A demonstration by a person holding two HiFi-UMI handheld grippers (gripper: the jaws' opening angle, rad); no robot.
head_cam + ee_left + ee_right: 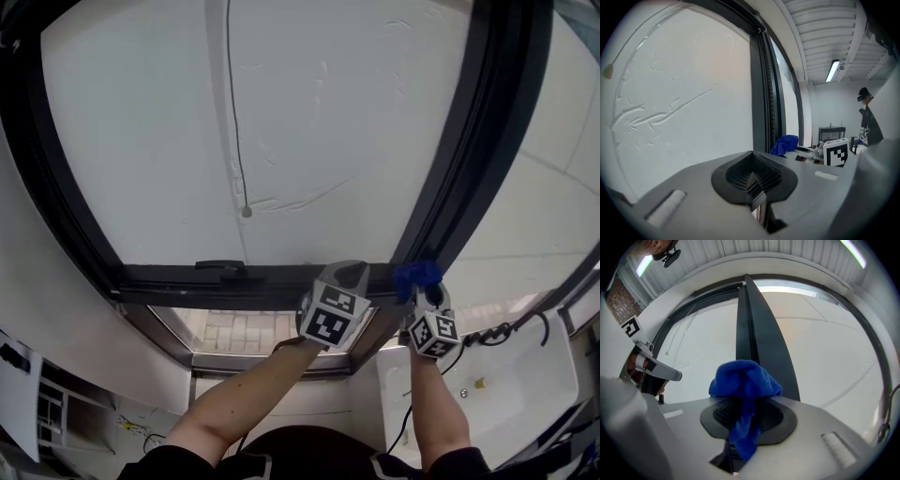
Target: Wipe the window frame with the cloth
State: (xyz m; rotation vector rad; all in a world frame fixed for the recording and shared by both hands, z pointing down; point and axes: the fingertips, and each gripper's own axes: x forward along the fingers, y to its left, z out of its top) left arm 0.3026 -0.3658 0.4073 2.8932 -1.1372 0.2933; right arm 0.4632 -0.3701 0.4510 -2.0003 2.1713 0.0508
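While the right tongs (740,416) pinch the bunched blue cloth (746,378) at their tips, the dark upright of the window frame (757,329) rises directly ahead of them, its long axis vertical. Just to their left, the left tongs (753,182) are pressed together and empty, farther from that upright.

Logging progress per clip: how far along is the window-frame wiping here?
Done: blue terry cloth is clamped in the right gripper. In hand: it sits at the foot of the dark vertical frame post; contact unclear. Left: the post above and the bottom rail. The left gripper is shut, empty.
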